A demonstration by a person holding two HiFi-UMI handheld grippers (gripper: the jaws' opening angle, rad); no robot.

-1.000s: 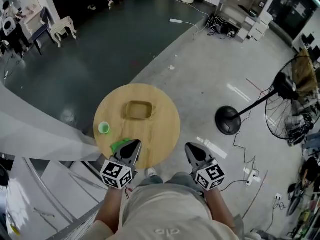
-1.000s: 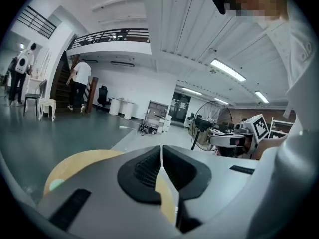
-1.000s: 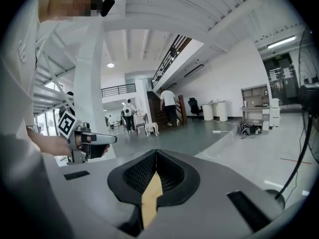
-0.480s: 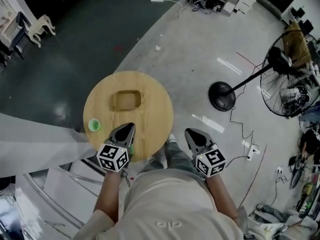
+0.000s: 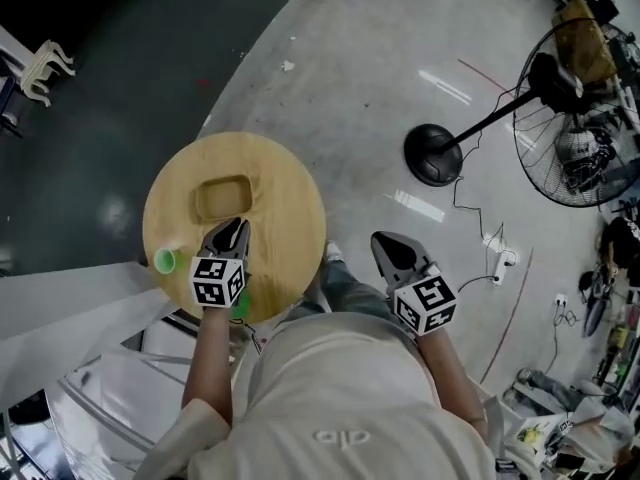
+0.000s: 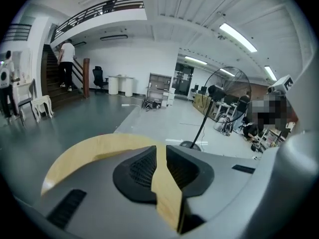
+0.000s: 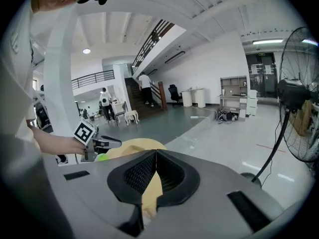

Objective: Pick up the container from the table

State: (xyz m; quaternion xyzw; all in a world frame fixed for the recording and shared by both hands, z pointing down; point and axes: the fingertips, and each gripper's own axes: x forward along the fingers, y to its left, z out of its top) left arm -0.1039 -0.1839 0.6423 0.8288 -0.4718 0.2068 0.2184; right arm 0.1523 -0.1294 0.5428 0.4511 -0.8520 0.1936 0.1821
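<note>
A shallow tan rectangular container (image 5: 222, 196) lies on the round wooden table (image 5: 290, 208), left of its middle. My left gripper (image 5: 230, 230) reaches over the table, its tips at the container's near edge. Its jaws have just been opening; they stand a little apart with nothing between them (image 6: 160, 148), and the container is hidden behind them in that view. My right gripper (image 5: 393, 251) hangs over the floor to the right of the table, shut and empty (image 7: 156, 152). A small green cup (image 5: 165, 260) stands at the table's left rim.
A green scrap (image 5: 240, 305) peeks out under my left hand at the table's near edge. A standing fan (image 5: 570, 78) with a round black base (image 5: 433, 155) and cables is to the right. White sheets and panels (image 5: 90, 308) lie lower left.
My left gripper has moved forward across the table from its near edge to the container's near side. The right gripper has kept its place right of the table. The camera has shifted.
</note>
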